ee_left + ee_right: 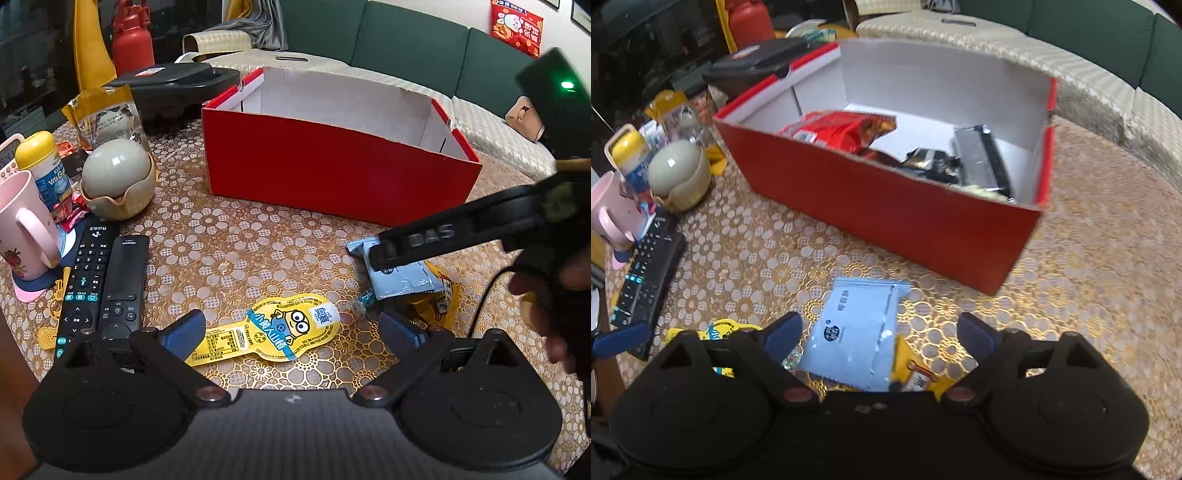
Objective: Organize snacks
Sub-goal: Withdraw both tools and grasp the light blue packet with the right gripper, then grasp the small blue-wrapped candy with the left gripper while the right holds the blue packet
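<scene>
The round bench (258,236) wore a brown and gold covering patterned with pale lace-like flowers, and it shone under warm indoor light. Behind it ran a dark green upholstered sofa (406,40) whose seat was draped with a cream woven throw (491,136), with a red printed poster (517,27) fixed on the wall above its right end. At the far left stood a dark glass-fronted cabinet (33,62) beside a hanging yellow cloth (90,48), and a grey cloth (255,26) lay bunched at the sofa's left end.

Orange packet (916,378) mostly under blue packet (855,332)
</scene>
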Action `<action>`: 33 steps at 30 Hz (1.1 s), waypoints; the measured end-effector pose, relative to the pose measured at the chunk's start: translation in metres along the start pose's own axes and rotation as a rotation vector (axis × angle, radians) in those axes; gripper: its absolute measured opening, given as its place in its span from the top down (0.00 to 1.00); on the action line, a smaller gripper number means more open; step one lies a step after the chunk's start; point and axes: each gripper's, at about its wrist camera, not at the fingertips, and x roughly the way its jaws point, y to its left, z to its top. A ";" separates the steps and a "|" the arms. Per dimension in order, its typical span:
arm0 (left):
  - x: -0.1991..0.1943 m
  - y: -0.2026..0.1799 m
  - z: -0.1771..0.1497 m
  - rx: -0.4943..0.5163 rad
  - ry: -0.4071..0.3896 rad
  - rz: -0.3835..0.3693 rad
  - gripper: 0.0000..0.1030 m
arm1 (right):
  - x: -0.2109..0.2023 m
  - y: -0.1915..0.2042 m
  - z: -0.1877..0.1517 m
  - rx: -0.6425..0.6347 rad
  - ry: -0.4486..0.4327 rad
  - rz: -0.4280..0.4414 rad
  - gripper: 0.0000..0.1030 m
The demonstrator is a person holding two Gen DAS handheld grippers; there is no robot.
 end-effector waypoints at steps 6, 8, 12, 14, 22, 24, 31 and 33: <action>0.001 -0.002 -0.001 0.013 -0.006 0.005 0.02 | 0.018 0.012 0.002 -0.036 0.030 -0.032 0.23; 0.000 -0.003 0.000 0.017 -0.012 0.005 0.02 | 0.021 0.014 0.003 -0.040 0.036 -0.047 0.29; 0.002 -0.005 0.000 0.024 -0.004 0.003 0.02 | 0.025 0.016 0.004 -0.053 0.052 -0.060 0.40; 0.002 -0.005 0.000 0.025 -0.002 0.003 0.02 | 0.025 0.016 0.004 -0.056 0.052 -0.056 0.48; 0.011 -0.005 0.008 0.027 0.042 -0.051 0.03 | 0.016 0.007 0.000 -0.060 0.023 -0.040 0.54; 0.015 -0.006 0.011 0.040 0.056 -0.073 0.03 | 0.010 -0.001 -0.001 -0.033 0.015 -0.019 0.54; 0.031 -0.020 0.024 0.134 0.071 -0.088 0.06 | -0.007 -0.031 -0.017 0.028 0.004 0.033 0.54; 0.038 -0.025 0.029 0.169 0.085 -0.100 0.09 | -0.012 -0.037 -0.022 0.042 -0.004 0.047 0.54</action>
